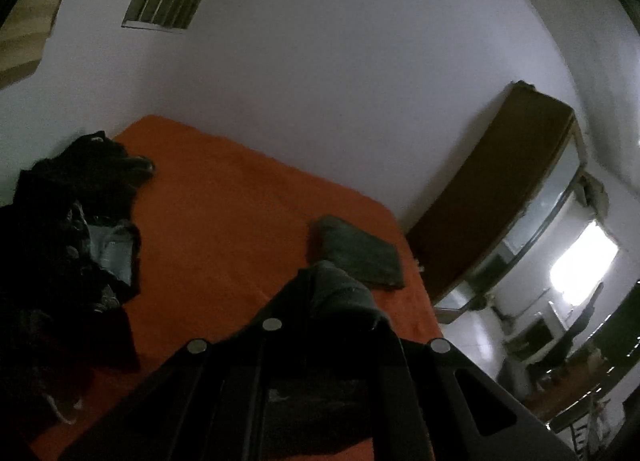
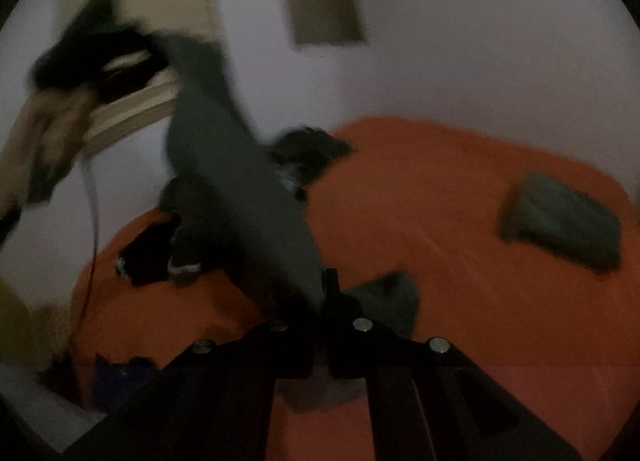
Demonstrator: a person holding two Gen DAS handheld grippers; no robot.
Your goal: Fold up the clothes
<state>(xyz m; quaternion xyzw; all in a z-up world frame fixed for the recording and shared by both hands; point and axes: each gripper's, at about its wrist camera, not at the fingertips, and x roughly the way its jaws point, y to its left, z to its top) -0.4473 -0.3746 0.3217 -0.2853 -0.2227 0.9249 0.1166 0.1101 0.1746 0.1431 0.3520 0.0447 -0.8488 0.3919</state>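
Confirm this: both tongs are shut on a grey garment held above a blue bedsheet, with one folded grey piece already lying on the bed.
Wrong on one point: the bedsheet is orange, not blue, as both wrist views show. The rest holds: the left tongs and right tongs are shut on the grey garment, and a folded grey piece lies on the bed.

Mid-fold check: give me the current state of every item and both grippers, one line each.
left gripper: shut on the grey garment.
right gripper: shut on the grey garment.
grey garment: lifted off the bed, stretched between both grippers, unfolded.
folded grey cloth: folded, lying flat on the bed.
dark clothes pile: heaped, unfolded, on the bed.
orange bed sheet: spread over the bed.
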